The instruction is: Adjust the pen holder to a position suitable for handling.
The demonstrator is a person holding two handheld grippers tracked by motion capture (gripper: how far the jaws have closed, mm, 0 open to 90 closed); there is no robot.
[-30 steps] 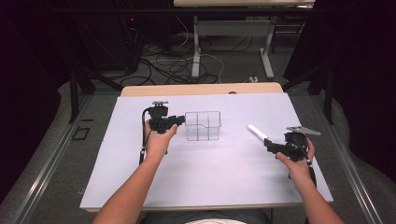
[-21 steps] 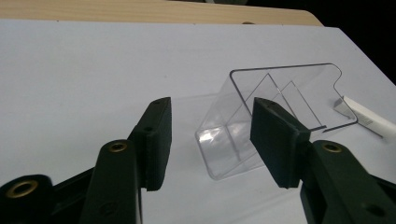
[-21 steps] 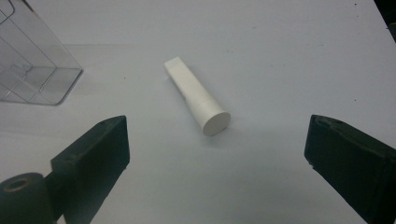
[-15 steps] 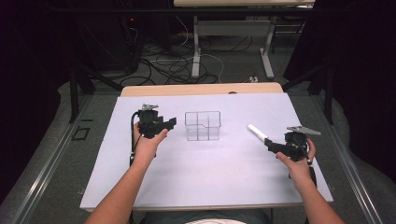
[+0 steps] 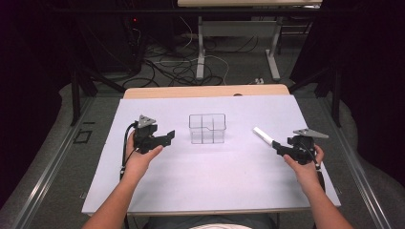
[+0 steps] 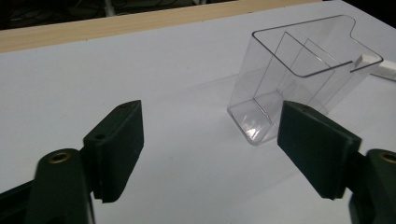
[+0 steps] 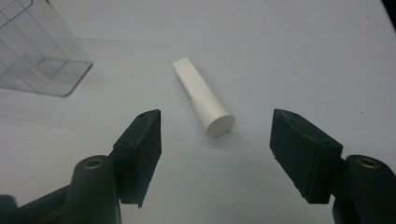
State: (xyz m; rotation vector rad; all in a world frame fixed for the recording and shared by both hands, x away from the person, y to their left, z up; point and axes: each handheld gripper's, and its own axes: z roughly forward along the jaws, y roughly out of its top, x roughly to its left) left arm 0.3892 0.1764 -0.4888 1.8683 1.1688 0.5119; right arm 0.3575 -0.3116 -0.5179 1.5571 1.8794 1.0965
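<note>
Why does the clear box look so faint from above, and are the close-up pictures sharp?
High view: the clear divided box nearly vanishes against the evenly lit white table. Left gripper view: its edges catch glints. Right gripper view: the white tube is sharp, with soft shadow.

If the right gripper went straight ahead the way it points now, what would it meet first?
Most likely the white tube, lying on the table straight ahead of the right gripper, its round end nearest. The fingers stand open, clear of it.

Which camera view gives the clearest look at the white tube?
The right gripper view: the white tube lies close and whole, flat cap end nearest. The high view shows it small; the left gripper view catches just its end behind the clear container.
</note>
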